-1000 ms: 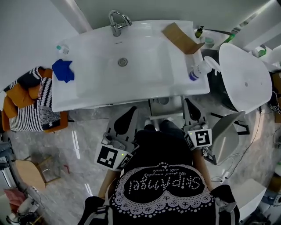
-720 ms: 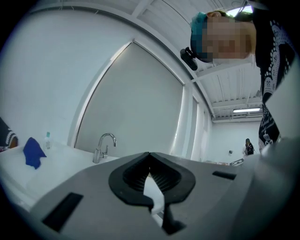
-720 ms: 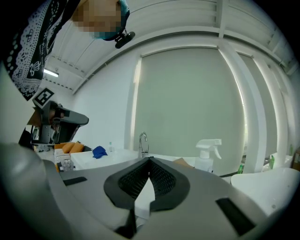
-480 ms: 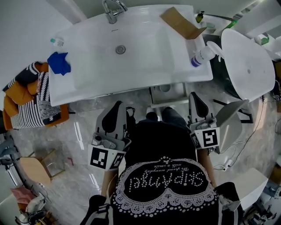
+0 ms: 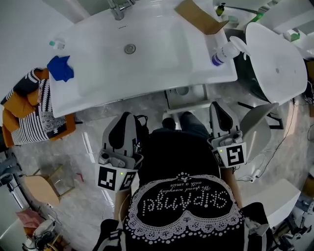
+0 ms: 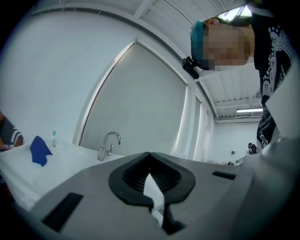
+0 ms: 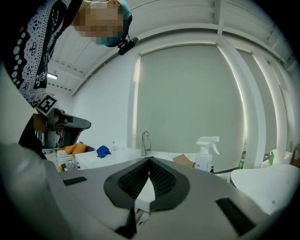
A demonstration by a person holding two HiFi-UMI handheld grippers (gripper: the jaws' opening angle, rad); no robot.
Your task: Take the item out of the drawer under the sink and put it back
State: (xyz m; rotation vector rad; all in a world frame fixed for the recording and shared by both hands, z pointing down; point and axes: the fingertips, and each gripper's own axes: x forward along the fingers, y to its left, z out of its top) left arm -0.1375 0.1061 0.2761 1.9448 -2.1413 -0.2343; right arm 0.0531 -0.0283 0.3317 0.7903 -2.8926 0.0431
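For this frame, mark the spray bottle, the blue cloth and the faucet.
spray bottle [image 5: 223, 51], head view, on its white body.
blue cloth [image 5: 60, 68], head view, on the middle of the crumpled cloth.
faucet [image 6: 104, 144], left gripper view, on its upright stem.

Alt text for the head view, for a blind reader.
From above: a person at a white sink holds the left hand-held gripper and right hand-held gripper short of it. A blue cloth, cardboard piece and spray bottle sit on its counter.
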